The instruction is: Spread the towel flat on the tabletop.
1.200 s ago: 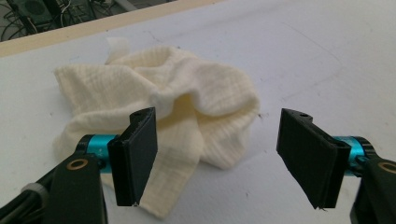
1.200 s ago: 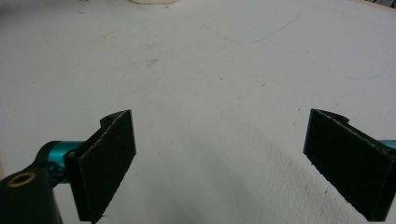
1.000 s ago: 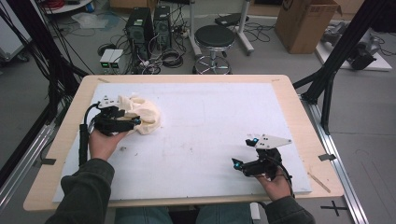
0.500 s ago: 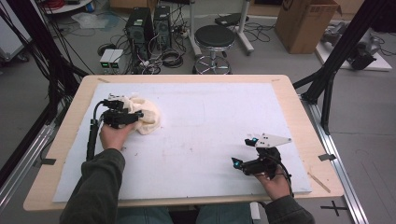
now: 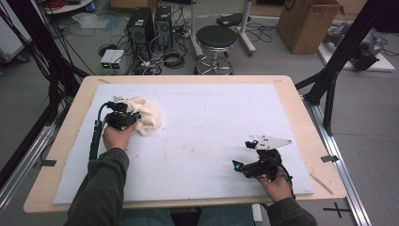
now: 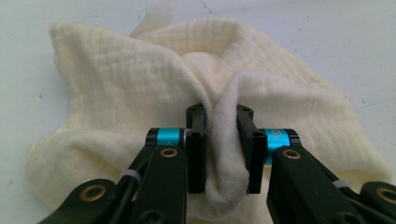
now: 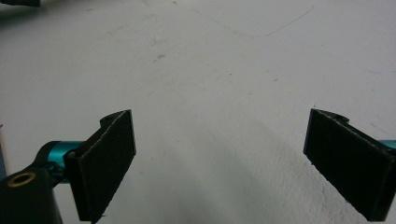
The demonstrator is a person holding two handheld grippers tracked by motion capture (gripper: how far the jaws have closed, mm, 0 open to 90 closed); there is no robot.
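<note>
Fingers (image 6: 196, 144) of the left gripper (image 6: 220, 149) have just been closing and now pinch a fold of the cloth (image 5: 147, 115), so the grab looks made and a lift or spread can follow. Biggest thing is the white mat (image 5: 211, 122) mid-frame; cloth sits bunched at its upper left. Right gripper (image 5: 244, 155), lower right, has its jaws spread wide over bare mat, holding nothing.

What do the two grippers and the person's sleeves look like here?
Both grippers, left gripper and right gripper, are black, with flat black pads, teal collars and brass rivets. A black cable trails from the left; a grey three-cornered plate tops the right. Sleeves are dark olive.
</note>
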